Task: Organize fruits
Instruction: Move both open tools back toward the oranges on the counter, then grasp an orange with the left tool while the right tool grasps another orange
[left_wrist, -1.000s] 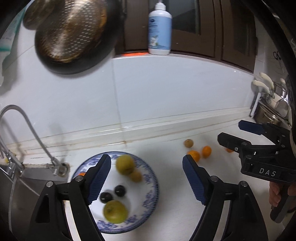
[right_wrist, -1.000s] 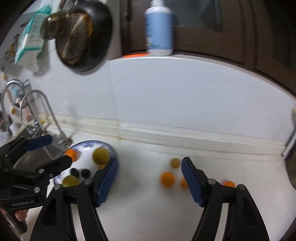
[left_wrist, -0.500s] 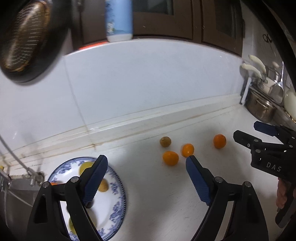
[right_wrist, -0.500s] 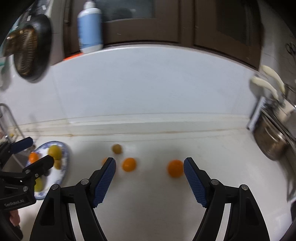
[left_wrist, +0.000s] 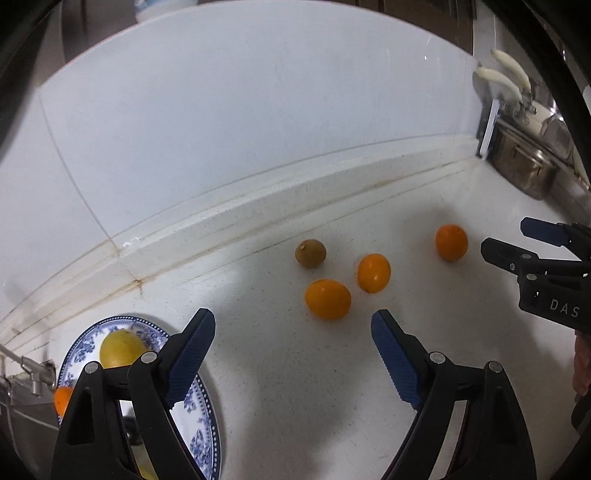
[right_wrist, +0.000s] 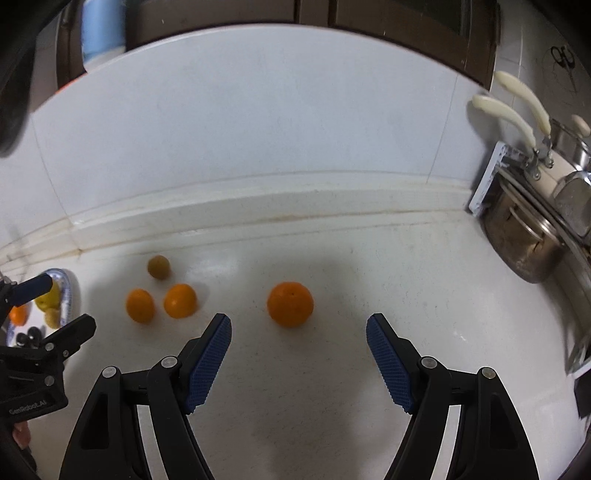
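Three oranges and a brown-green fruit (left_wrist: 310, 253) lie on the white counter. In the left wrist view my open, empty left gripper (left_wrist: 291, 345) hovers just short of the nearest orange (left_wrist: 327, 298). A second orange (left_wrist: 373, 273) and a third (left_wrist: 451, 242) lie further right. In the right wrist view my open, empty right gripper (right_wrist: 298, 347) sits just short of the lone orange (right_wrist: 290, 304). The blue-patterned plate (left_wrist: 207, 421) at lower left holds a yellow fruit (left_wrist: 120, 348), a small orange and dark fruits.
A white tiled wall and raised ledge (left_wrist: 258, 206) run along the back. A steel pot (right_wrist: 524, 240) and hanging utensils (right_wrist: 513, 107) stand at the right. A sink tap (left_wrist: 29, 373) sits left of the plate.
Both grippers have swung right, away from the plate and towards the loose oranges. The oranges now sit closer and nearer the middle of both views. Both stay open.
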